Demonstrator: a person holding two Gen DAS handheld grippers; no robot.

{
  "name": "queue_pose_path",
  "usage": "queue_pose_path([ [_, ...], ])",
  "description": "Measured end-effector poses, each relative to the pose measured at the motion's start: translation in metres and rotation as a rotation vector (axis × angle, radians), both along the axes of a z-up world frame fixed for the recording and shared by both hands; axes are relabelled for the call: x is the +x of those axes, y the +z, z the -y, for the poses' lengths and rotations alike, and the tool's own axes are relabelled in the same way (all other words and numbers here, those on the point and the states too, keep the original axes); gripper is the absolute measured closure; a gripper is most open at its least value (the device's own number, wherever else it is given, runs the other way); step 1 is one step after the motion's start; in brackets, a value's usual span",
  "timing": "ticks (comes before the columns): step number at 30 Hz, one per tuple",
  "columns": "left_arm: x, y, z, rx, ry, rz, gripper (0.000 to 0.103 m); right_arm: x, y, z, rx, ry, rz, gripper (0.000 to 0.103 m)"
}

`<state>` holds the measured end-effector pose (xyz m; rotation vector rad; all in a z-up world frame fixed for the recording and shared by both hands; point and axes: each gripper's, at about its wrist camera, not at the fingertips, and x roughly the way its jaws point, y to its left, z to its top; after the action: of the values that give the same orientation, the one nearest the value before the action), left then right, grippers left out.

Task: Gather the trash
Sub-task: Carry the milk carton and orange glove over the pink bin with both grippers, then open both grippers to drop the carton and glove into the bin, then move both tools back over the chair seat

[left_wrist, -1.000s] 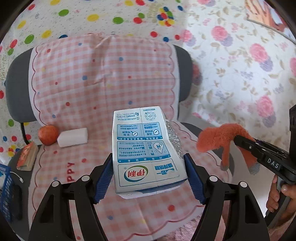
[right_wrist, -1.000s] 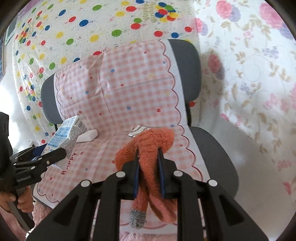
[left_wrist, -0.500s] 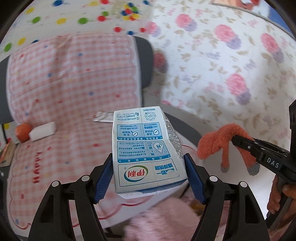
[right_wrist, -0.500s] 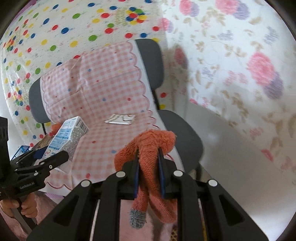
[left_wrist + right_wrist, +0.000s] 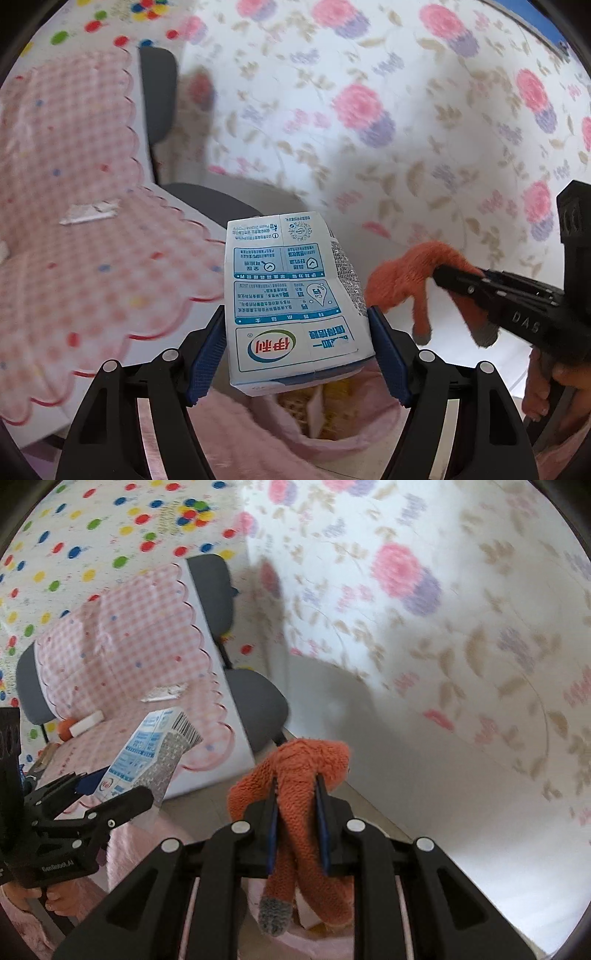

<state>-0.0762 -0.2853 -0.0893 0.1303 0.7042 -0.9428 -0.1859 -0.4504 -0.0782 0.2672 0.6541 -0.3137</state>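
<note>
Left tool (image 5: 297,332): blue pads clamped on both sides of a milk carton (image 5: 295,299), white with blue print panels, printed face toward the camera and upside down. The carton is held off any surface, its lower edge above the mouth of a pink fuzzy container (image 5: 332,432). Inside that container are yellowish bits and a pale scrap; too blurred to identify.

Right tool (image 5: 297,812): jaws nearly together, pinching an orange knitted sock (image 5: 295,771). The upper part bunches above the pads; the rest hangs down below them, ending in a grey toe (image 5: 273,915). In the left wrist view the same sock (image 5: 417,280) droops from the right tool's fingers, well to the right of the carton and apart from it. A hand (image 5: 543,391) grips the right tool's handle at the lower right edge.

From the right wrist view the left tool (image 5: 110,794) shows at lower left with the carton (image 5: 147,753) tilted, top pointing up and right. Fingers (image 5: 55,897) of the other hand show beneath its handle.

Background, left: a grey chair (image 5: 255,705) draped with a pink gingham cloth (image 5: 122,638) with scalloped red edging and coloured dots. On the seat lie a flat silvery wrapper (image 5: 162,693), a white block (image 5: 86,724) and a round orange fruit (image 5: 66,728) touching the block. Behind are a polka-dot sheet (image 5: 92,520) and a floral sheet (image 5: 424,602); the latter is motion-blurred.
</note>
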Motion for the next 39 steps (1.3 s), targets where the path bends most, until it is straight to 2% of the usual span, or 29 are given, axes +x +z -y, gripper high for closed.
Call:
queue_pose_path([
  [6,-0.009,-0.015,0.029,0.033,-0.058,-0.022,0.029,-0.016,-0.019,0.011,0.039,-0.018,-0.033,0.086],
  [14,-0.005,-0.023,0.051,0.06,-0.054,-0.017,0.028,-0.009,-0.029,0.025,0.061,-0.019,-0.056,0.084],
  [18,0.003,-0.023,0.056,0.052,-0.042,-0.032,0.024,-0.005,-0.032,0.035,0.073,-0.022,-0.061,0.084],
  [19,0.004,-0.022,0.056,0.049,-0.037,-0.031,0.018,-0.004,-0.033,0.037,0.076,-0.023,-0.061,0.082],
  [21,0.006,-0.019,0.055,0.049,-0.024,-0.024,0.017,-0.003,-0.034,0.04,0.088,-0.027,-0.058,0.08],
  [23,0.008,-0.015,0.051,0.041,-0.017,-0.024,0.017,-0.003,-0.035,0.04,0.097,-0.027,-0.053,0.073],
  [24,0.008,-0.014,0.049,0.037,-0.011,-0.024,0.017,-0.003,-0.035,0.04,0.098,-0.028,-0.051,0.065],
  [25,0.009,-0.011,0.046,0.034,-0.006,-0.023,0.017,-0.004,-0.034,0.039,0.095,-0.031,-0.045,0.062],
  [30,0.011,-0.003,0.034,0.01,0.025,-0.014,0.017,-0.007,-0.025,0.036,0.082,-0.041,-0.022,0.062],
  [39,0.016,-0.003,0.01,0.034,0.082,-0.001,0.017,-0.009,-0.008,0.03,0.06,-0.041,0.03,0.062],
])
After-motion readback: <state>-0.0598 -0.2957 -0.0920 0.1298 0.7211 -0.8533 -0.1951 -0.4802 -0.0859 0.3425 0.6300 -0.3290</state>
